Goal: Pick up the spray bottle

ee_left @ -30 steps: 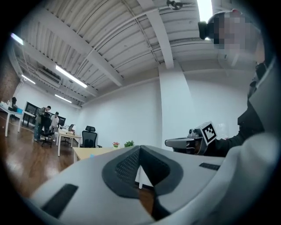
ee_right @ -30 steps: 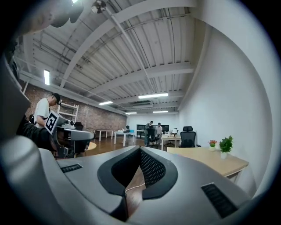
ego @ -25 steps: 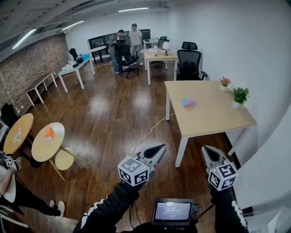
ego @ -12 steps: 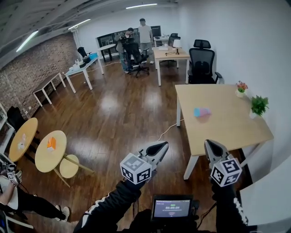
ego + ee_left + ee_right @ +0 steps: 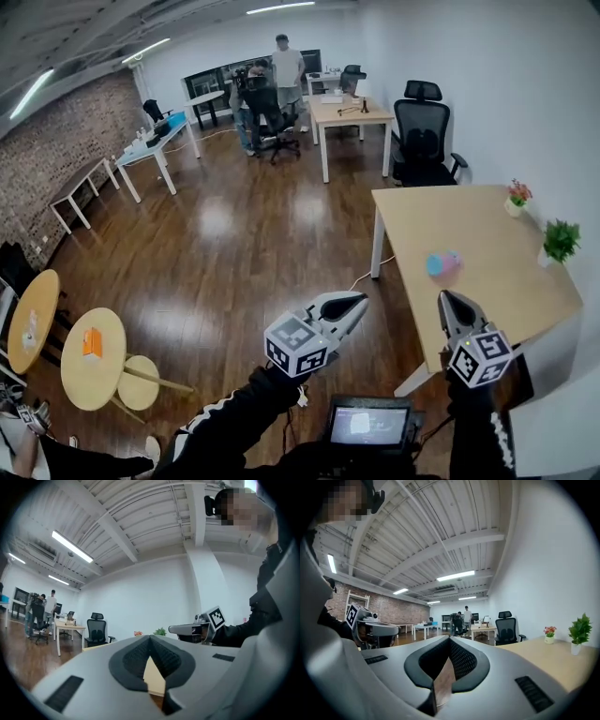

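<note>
Head view looks steeply down on an open office with a dark wooden floor, and the only likely candidate for the spray bottle (image 5: pixel 442 263) is a small pink and blue thing lying on the pale wooden worktop (image 5: pixel 478 225) at the right, toward its near left side; it is too small to make out a nozzle or trigger. It lies well apart from a little flower pot (image 5: pixel 517 196) and a green potted plant (image 5: pixel 561 241) along the worktop's far edge by the wall. The left gripper (image 5: pixel 360 301) and the right gripper (image 5: pixel 446 300) are both held out level in front of the person, side by side, short of the worktop's near edge and touching nothing. In the left gripper view its fingers (image 5: pixel 131 656) meet at the tip with nothing between them, and in the right gripper view its fingers (image 5: pixel 464 660) are likewise pressed together and empty. Neither gripper view shows the bottle. By my reading the step in hand is the approach, with the grasp not yet begun. The next move would call for bringing one gripper, probably the right since it is nearer, up to the bottle, spreading its fingers first, then lining them across the bottle's body before closing, with care not to push it along the smooth worktop
</note>
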`<state>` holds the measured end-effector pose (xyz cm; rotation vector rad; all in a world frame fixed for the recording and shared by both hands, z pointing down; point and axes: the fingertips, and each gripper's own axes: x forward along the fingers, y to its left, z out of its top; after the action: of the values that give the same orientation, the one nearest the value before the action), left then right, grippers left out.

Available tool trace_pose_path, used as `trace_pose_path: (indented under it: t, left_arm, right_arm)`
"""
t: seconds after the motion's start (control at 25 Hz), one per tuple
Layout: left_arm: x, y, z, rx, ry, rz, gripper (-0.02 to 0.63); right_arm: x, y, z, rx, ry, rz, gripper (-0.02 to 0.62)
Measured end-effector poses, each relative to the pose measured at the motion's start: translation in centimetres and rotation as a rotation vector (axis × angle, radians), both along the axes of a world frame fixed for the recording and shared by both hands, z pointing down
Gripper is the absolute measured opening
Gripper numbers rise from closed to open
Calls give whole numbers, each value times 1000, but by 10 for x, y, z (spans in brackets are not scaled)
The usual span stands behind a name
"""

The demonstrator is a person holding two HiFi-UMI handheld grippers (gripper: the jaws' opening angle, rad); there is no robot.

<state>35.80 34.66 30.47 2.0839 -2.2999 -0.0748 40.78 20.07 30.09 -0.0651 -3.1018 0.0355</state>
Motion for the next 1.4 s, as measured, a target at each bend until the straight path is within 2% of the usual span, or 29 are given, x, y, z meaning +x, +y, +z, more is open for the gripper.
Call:
trace_pose_path:
  t: [0.16, 0.44, 0.6, 0.68, 0.8, 1.0, 1.24, 1.4]
  left_arm:
    - [-120, -26, 6, 22, 29, 40, 2]
    - [-300, -135, 23, 9, 25, 103, 3]
    - [-389, -212, 32, 7, 18, 171, 3]
    - [-432, -255, 36, 7, 46, 205, 3]
    - [-490, -310, 47, -24, 58, 292, 3]
    - [-606, -389, 53, 1, 34, 438, 3]
    - [-701, -466, 60, -22, 69, 596, 2]
    - [-720, -527, 73, -31, 88, 675, 3]
  right_arm:
    - [-109, -20, 11, -28, 9, 47, 0]
    - [-272, -123, 35, -36, 18, 120, 0]
    - [-347, -199, 46, -36, 11, 188, 0]
    - [-380, -238, 52, -57, 22, 236, 0]
    - [-430, -283, 61, -77, 44, 289, 0]
    - [-516, -346, 79, -81, 45, 462, 0]
    - [-587, -401, 87, -104, 60, 634, 0]
    - [-598, -443, 102, -120, 86, 707, 0]
